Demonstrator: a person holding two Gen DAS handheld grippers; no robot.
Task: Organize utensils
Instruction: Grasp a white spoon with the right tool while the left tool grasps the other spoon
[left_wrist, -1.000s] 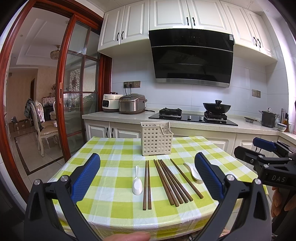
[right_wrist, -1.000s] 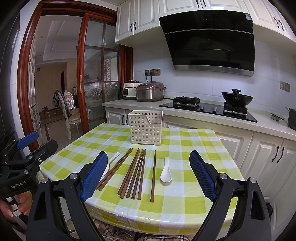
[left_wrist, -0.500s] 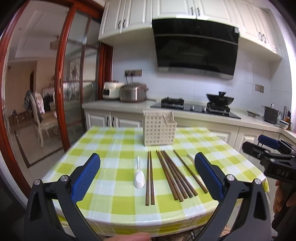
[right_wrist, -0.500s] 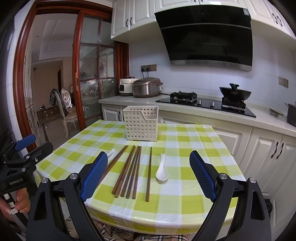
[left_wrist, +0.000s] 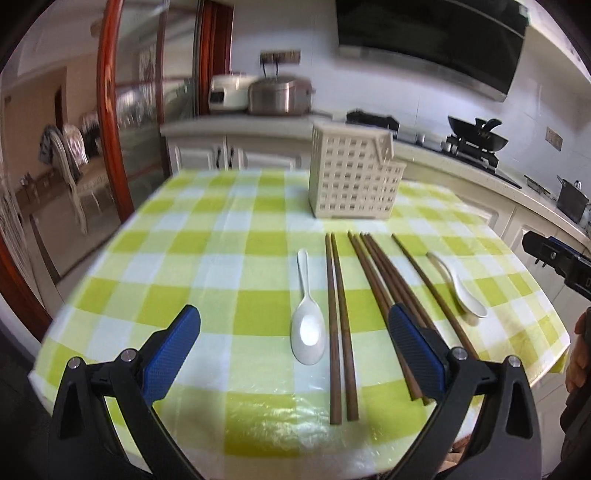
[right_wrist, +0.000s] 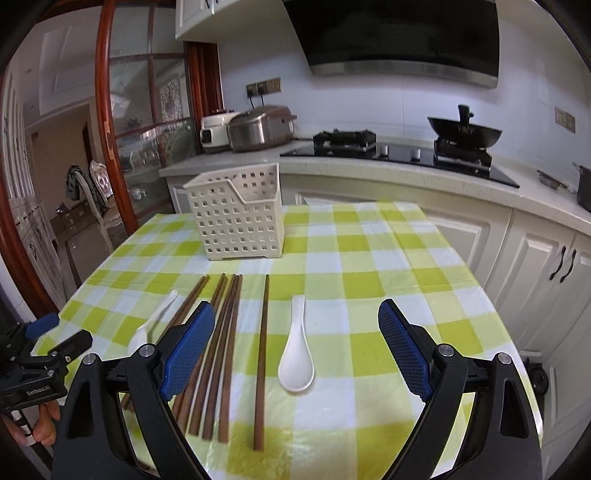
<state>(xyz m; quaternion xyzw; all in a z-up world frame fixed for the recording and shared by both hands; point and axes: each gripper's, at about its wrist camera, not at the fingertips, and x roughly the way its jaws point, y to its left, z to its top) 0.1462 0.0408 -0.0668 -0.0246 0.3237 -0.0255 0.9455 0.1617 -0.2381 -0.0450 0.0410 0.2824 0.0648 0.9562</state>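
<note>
Several brown chopsticks (left_wrist: 340, 317) (right_wrist: 225, 350) lie side by side on the green checked tablecloth (left_wrist: 221, 251) (right_wrist: 369, 266). One white spoon (left_wrist: 308, 328) lies left of a chopstick pair in the left wrist view. It shows in the right wrist view (right_wrist: 295, 358) to the right of a lone chopstick. A second white spoon (left_wrist: 460, 284) (right_wrist: 153, 321) lies at the other end of the row. A cream perforated utensil basket (left_wrist: 352, 177) (right_wrist: 238, 218) stands upright behind them. My left gripper (left_wrist: 295, 339) is open over the near spoon. My right gripper (right_wrist: 295, 343) is open over the same spoon.
The table's near edge is just below both grippers. A counter with rice cookers (right_wrist: 258, 127) and a stove with a wok (right_wrist: 463, 134) runs behind the table. A wood-framed glass door (left_wrist: 110, 110) and a chair (left_wrist: 74, 166) are to the left.
Both grippers have moved forward and tilted down toward the table, so the utensils and basket look larger and closer. Both stay open. Nothing on the table has moved.
</note>
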